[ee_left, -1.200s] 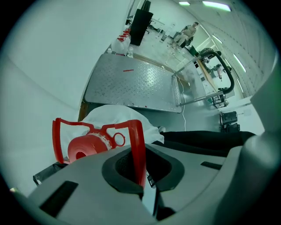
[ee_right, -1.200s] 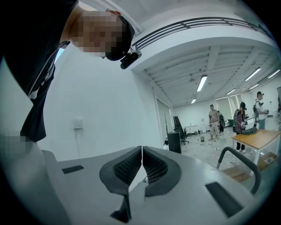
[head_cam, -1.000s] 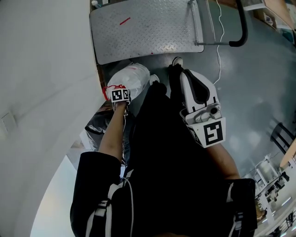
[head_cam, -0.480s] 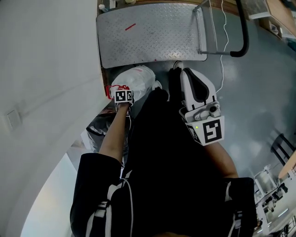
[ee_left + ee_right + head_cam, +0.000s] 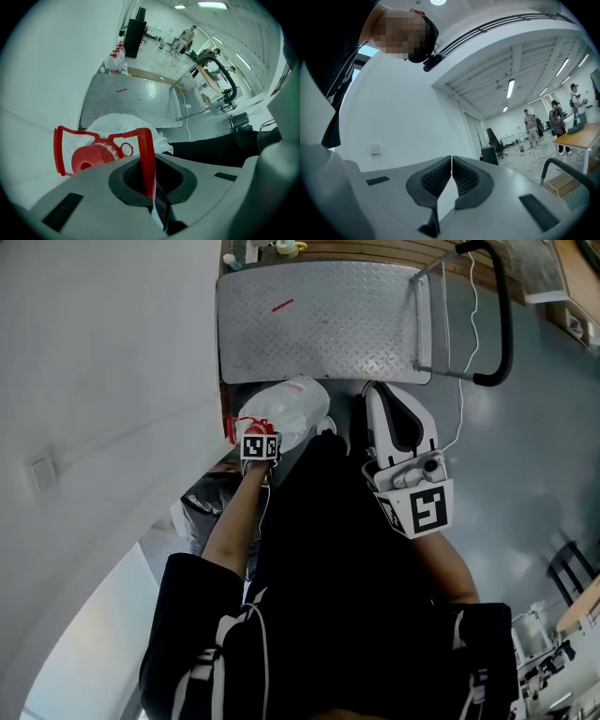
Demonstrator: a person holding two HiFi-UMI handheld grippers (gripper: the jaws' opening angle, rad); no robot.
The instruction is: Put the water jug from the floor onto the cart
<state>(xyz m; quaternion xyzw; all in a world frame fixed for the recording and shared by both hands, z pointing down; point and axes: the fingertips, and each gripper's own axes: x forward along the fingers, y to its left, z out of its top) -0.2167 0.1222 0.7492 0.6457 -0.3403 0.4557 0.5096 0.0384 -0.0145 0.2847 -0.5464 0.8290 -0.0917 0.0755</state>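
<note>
The water jug [image 5: 289,405] is translucent white with a red cap [image 5: 90,158] and a red carrying handle [image 5: 146,154]. It hangs just short of the near edge of the cart [image 5: 319,320], a low diamond-plate metal platform. My left gripper [image 5: 249,427] points steeply down and is shut on the red handle strip, which runs between its pads in the left gripper view. My right gripper [image 5: 372,392] is beside the jug to the right, held level, shut with nothing between its pads [image 5: 440,178].
A white wall runs along the left. The cart's black push handle [image 5: 502,324] rises at its right end, with a white cable [image 5: 464,381] trailing on the grey floor. Small bottles [image 5: 251,253] stand past the cart. A dark bag [image 5: 202,502] lies by the wall.
Both grippers have moved toward the cart. The jug has come up and forward with the left gripper, and is now closer to the platform's near edge.
</note>
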